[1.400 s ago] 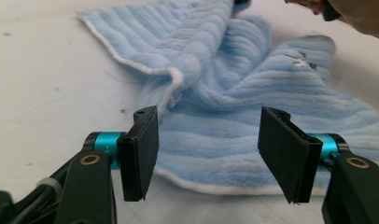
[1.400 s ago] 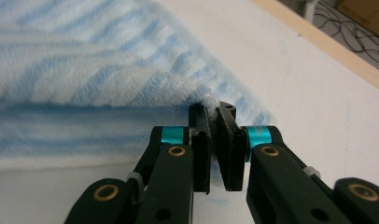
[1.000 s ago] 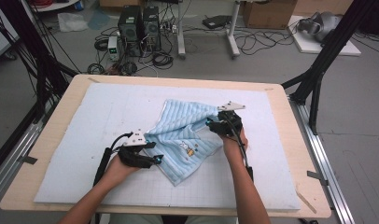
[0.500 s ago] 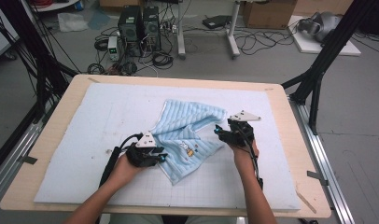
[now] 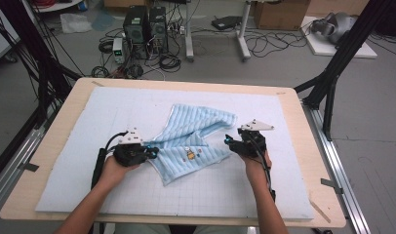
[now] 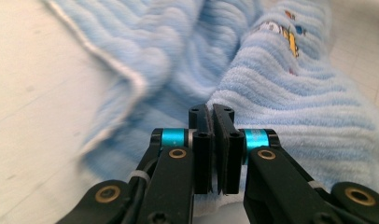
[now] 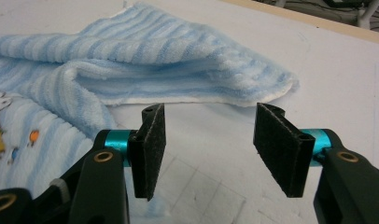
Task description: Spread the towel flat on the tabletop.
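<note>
Under both sets of fingers lies a pale gridded mat (image 5: 137,107) covering the wooden table (image 5: 69,100). The left gripper (image 5: 152,151) has just closed its fingers, clamped on the near left edge of the blue striped towel (image 5: 196,134). The right gripper (image 5: 229,142) holds its fingers apart over bare mat, just right of the towel. Beyond them, cables and computer cases (image 5: 147,24) crowd the floor.
</note>
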Action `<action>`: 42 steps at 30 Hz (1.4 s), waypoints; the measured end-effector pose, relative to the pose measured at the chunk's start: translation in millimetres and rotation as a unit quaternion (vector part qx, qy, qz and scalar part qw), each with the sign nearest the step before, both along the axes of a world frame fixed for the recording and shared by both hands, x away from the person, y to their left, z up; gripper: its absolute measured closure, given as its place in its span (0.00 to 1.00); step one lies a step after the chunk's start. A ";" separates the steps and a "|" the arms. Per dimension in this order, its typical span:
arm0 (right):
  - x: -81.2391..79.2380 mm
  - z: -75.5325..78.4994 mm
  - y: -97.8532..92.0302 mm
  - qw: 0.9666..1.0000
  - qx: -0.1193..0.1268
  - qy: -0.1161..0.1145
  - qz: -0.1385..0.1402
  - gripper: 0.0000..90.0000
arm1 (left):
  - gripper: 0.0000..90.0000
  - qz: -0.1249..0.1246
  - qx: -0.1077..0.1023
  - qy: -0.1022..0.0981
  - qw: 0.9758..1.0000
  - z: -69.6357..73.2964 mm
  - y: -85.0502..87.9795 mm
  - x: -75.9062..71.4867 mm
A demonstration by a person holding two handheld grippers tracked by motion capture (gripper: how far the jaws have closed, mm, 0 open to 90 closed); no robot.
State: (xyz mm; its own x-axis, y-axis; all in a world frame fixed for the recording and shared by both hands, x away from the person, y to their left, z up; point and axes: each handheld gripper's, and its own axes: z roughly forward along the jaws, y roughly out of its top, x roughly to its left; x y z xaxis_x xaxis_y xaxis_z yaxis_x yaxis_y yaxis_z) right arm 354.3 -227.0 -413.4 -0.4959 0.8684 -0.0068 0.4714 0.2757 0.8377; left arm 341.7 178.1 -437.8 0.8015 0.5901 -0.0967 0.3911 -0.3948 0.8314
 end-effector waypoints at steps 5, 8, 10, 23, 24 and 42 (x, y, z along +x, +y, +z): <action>-0.9 -3.0 1.5 1.000 0.002 0.006 0.005 0.53 | 0.95 0.007 -0.024 0.004 1.000 0.4 15.8 3.6; -0.5 -5.0 2.0 1.000 0.001 0.009 0.008 0.55 | 0.95 0.011 -0.021 0.003 1.000 -0.1 19.7 5.2; -0.4 -6.8 2.7 1.000 0.004 0.015 0.013 0.58 | 0.96 0.016 -0.016 0.002 1.000 -0.7 21.4 5.7; -3.1 -26.5 49.8 0.989 -0.016 0.079 0.126 0.64 | 0.94 0.029 -0.015 -0.007 0.999 -1.0 24.6 6.6; -2.9 -28.4 52.5 0.988 -0.023 0.085 0.131 0.64 | 0.94 0.029 -0.017 -0.006 0.999 -1.3 24.5 6.8; -54.2 -23.5 57.3 0.945 0.033 0.101 0.308 0.95 | 0.94 0.051 -0.012 0.000 0.999 -1.8 29.0 8.5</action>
State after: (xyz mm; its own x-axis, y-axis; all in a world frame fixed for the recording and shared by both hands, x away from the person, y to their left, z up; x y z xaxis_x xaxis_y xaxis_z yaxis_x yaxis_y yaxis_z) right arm 300.1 -169.8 -436.9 -0.8929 0.4098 0.1865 0.3909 0.5001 0.7727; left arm 350.2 207.0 -439.7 0.7367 0.6668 -0.1128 0.4293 -0.3322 0.8399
